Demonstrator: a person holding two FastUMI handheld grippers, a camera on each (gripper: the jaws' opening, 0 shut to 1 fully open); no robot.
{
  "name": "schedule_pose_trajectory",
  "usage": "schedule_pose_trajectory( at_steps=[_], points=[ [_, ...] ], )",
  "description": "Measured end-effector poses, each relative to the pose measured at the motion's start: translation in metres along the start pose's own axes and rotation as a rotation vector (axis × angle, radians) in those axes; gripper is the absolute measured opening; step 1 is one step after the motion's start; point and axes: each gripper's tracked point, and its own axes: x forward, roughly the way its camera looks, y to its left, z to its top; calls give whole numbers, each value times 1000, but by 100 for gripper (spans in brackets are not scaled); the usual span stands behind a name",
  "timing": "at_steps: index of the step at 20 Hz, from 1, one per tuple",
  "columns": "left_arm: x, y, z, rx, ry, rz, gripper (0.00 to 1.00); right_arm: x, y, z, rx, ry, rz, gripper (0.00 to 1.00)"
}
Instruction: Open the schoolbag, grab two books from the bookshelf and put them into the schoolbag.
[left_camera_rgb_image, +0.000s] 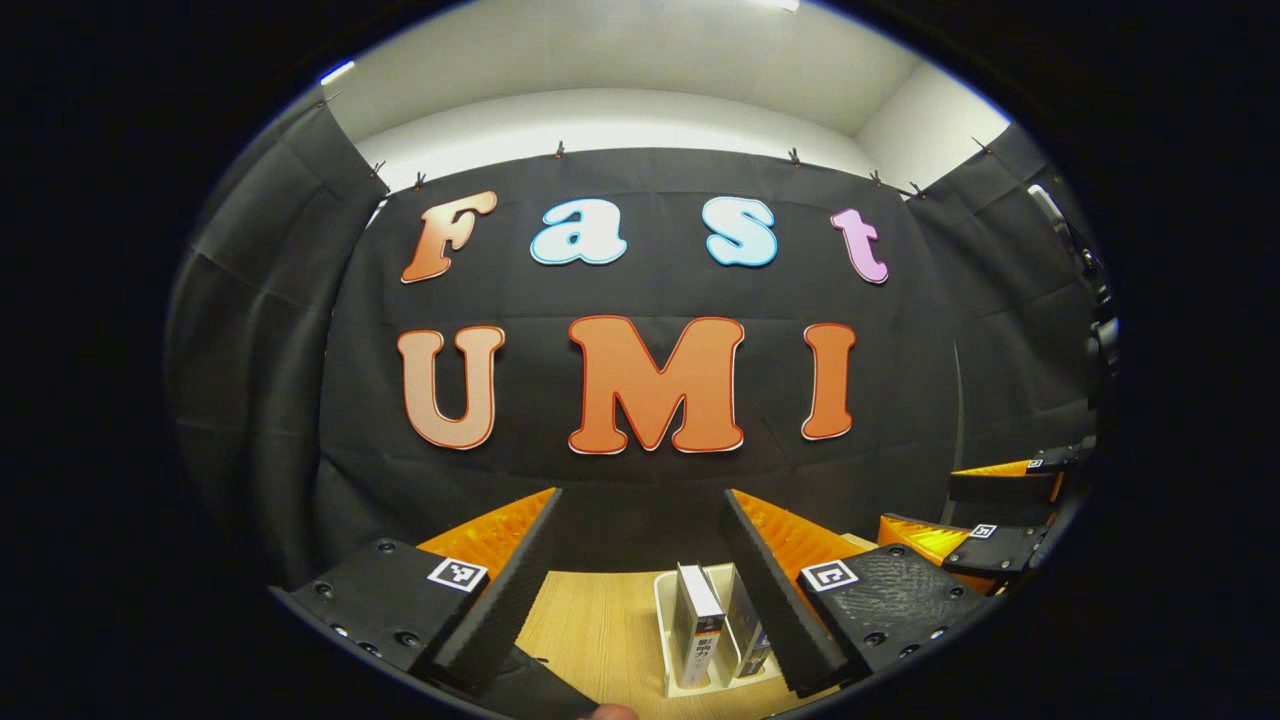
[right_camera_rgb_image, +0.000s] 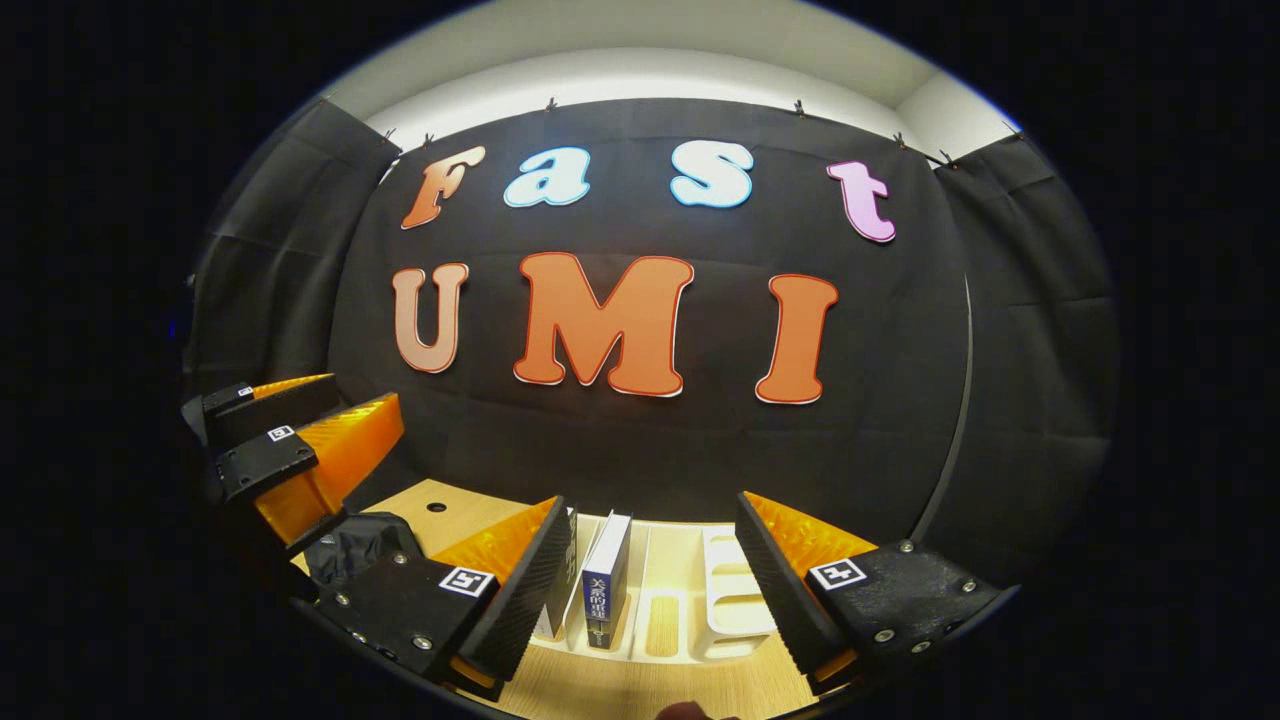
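Left gripper (left_camera_rgb_image: 640, 590) fingers spread wide, empty; right gripper (right_camera_rgb_image: 650, 590) likewise; two books (right_camera_rgb_image: 606, 580) upright in white bookshelf (right_camera_rgb_image: 735, 595) on desk (left_camera_rgb_image: 600, 625)

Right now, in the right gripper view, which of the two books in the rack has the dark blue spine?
The right-hand book, upright in the white rack, midway between the fingers. The other book sits against the left finger.
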Motion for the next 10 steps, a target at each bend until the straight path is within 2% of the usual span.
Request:
schedule_pose_trajectory(
  at_steps=[10],
  points=[
    [-4, 4, -4, 22, 19, 11, 98, 2, 5, -3, -22, 4, 15, 99]
  ],
)
